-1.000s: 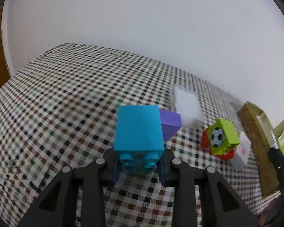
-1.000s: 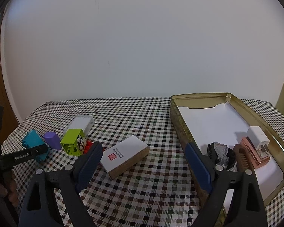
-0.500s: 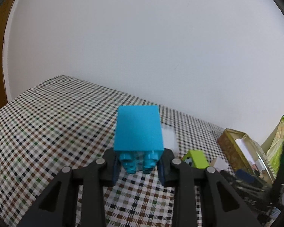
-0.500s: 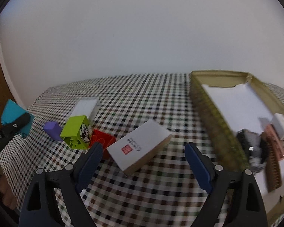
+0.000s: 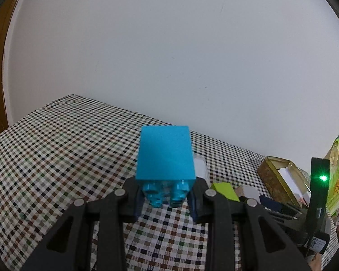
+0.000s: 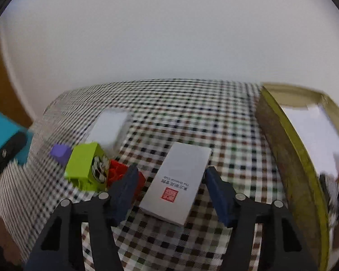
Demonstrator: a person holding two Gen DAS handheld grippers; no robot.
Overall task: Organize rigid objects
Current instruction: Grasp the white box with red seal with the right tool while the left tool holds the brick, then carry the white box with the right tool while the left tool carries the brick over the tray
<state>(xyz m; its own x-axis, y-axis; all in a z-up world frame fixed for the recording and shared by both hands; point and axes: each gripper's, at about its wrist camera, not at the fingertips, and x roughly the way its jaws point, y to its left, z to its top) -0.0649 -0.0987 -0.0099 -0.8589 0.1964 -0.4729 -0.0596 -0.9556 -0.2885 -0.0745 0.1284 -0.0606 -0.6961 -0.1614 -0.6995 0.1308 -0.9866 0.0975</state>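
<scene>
1. The blue block (image 5: pixel 166 153) sits pinched between the two fingers of the left gripper (image 5: pixel 167 197), lifted above the checked tablecloth (image 5: pixel 56 153), its studs facing the camera
2. The white card box (image 6: pixel 177 181) lies flat on the cloth between the spread fingers of the right gripper (image 6: pixel 170 190); neither finger clearly touches it, though the view is blurred
3. Just left of the card box sit a red block (image 6: pixel 117 172) and a green block (image 6: pixel 84 166) with a football print, touching each other; a purple block (image 6: pixel 61 152) is beside the green one
4. A clear plastic case (image 6: pixel 110 128) lies behind the green block
5. The gold tin tray (image 6: pixel 289 149) stands at the right, with small items inside that are too blurred to name
</scene>
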